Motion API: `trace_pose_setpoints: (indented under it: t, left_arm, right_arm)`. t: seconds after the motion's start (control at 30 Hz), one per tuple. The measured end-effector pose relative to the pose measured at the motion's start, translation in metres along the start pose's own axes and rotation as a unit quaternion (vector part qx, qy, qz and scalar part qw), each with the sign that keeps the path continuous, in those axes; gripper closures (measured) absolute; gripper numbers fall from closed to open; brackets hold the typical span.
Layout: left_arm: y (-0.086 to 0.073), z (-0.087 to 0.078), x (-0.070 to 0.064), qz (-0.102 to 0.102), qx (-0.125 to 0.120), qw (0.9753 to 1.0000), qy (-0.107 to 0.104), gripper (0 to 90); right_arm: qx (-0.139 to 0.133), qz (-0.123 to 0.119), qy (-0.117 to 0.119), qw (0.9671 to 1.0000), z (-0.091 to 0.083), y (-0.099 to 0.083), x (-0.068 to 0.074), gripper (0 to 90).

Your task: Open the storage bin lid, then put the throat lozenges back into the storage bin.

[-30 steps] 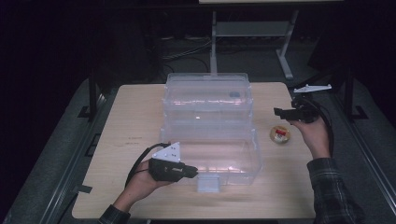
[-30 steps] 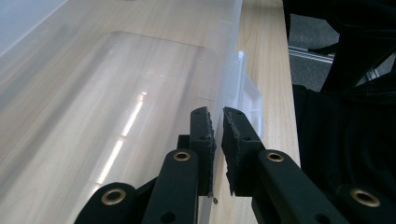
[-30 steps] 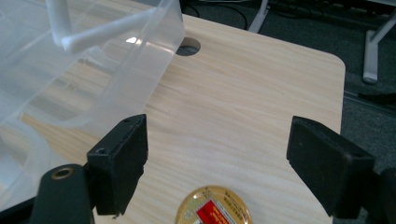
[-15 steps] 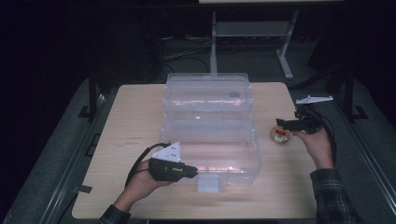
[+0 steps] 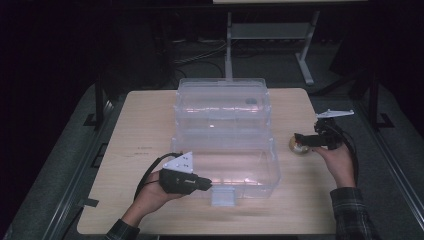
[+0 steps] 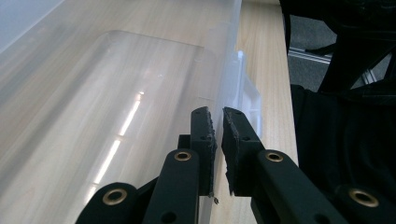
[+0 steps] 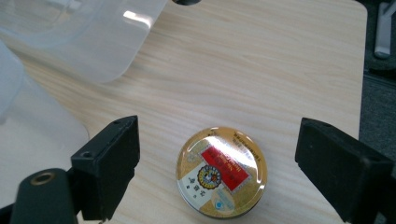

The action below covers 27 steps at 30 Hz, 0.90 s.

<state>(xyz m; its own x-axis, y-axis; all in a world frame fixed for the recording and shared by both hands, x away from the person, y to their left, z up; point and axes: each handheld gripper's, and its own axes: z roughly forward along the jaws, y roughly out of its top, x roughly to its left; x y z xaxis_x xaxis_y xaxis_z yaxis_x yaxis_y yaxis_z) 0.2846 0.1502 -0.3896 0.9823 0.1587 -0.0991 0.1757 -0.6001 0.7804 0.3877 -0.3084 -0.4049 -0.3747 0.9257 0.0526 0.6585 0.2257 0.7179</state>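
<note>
Right gripper view: right gripper (image 7: 217, 170) spread wide around the tin (image 7: 221, 171); left gripper (image 6: 218, 135) clamps the box wall (image 6: 227, 70).

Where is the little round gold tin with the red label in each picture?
High view: the little round gold tin with the red label lies at the table's right side, under the right gripper.
Left gripper view: not in it.
Right gripper view: low centre, between the two wide-open jaws, untouched.
Shared landmark: the clear plastic storage box, seen top left in the right gripper view.
</note>
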Motion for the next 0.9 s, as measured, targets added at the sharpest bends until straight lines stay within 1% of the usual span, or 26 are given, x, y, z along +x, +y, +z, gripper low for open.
trace_pose_setpoints:
  t: [0.1, 0.2, 0.43, 0.8, 0.9]
  left_arm:
    - [0.0, 0.0, 0.0, 0.0, 0.0, 1.0, 0.0, 82.7]
    - [0.0, 0.0, 0.0, 0.001, 0.0, 1.0, 0.001, 82.6]
    - [0.0, 0.0, 0.0, 0.003, 0.001, 1.0, 0.001, 82.6]
    - [0.0, 0.0, 0.0, 0.004, 0.002, 1.0, 0.001, 82.6]
    - [0.0, 0.0, 0.0, 0.004, 0.001, 1.0, 0.001, 82.6]
  right_arm:
    - [0.006, 0.0, -0.004, 1.0, 0.003, -0.002, 0.0, 13.8]
    - [0.007, 0.002, -0.001, 1.0, 0.006, -0.004, -0.001, 13.8]
    - [0.021, 0.005, 0.001, 0.9998, 0.016, -0.009, 0.001, 13.8]
    - [0.041, 0.012, 0.002, 0.9991, 0.029, -0.017, -0.004, 13.8]
    - [0.048, 0.008, 0.001, 0.9988, 0.034, -0.019, -0.004, 13.8]
